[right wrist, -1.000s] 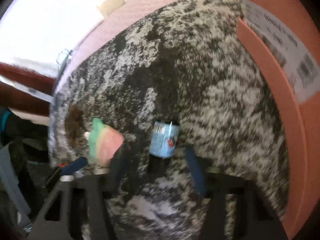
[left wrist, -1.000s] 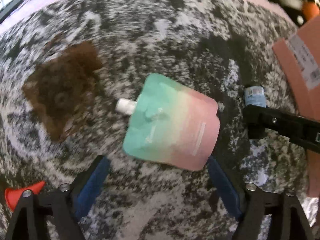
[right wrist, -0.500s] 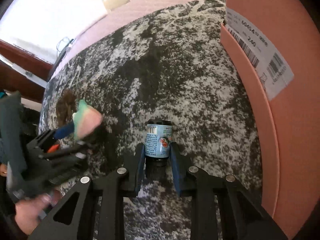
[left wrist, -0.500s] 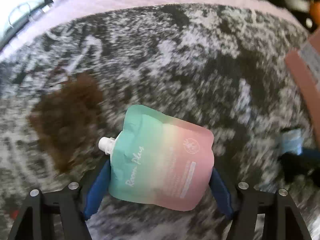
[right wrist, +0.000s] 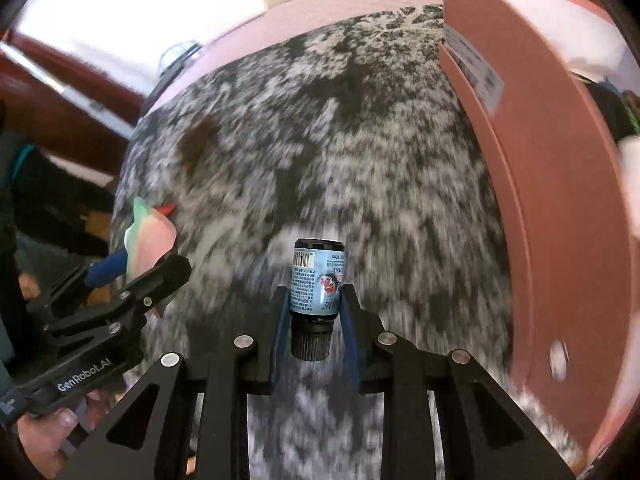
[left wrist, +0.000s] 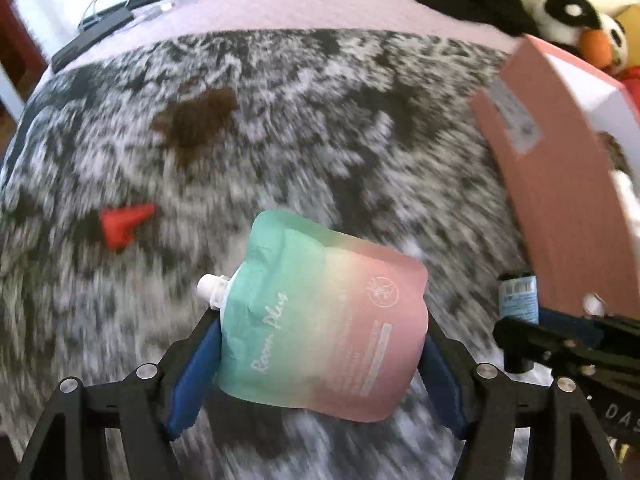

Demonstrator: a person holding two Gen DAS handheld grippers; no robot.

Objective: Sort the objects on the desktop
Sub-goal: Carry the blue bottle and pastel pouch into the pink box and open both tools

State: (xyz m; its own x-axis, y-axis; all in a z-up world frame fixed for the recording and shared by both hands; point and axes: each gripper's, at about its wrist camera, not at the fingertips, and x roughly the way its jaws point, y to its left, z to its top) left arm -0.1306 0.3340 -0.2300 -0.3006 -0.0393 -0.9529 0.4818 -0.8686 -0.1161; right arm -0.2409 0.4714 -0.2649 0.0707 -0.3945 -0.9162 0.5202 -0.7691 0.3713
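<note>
Teal-to-pink pouch [left wrist: 324,316] and small blue-labelled bottle [right wrist: 318,284], each gripped, above the speckled fleece.

Left gripper [left wrist: 320,364]: blue pads [left wrist: 192,372] clamped on both side edges of the pouch, white spout [left wrist: 212,286] pointing left, script lettering legible on its face. Right gripper [right wrist: 314,316]: fingers [right wrist: 280,320] closed tight on the bottle, black cap toward the camera, barcode end pointing away. Both items are held over the black-and-white fleece cover [left wrist: 320,128] (heavy blur here, so whether they touch it I cannot tell). A pink cardboard box [right wrist: 552,200] stands along the right side, near the bottle. A red scrap [left wrist: 122,224] and a brown stain [left wrist: 196,120] lie on the fleece left of the pouch. A plush panda [left wrist: 580,28] sits behind the box.
</note>
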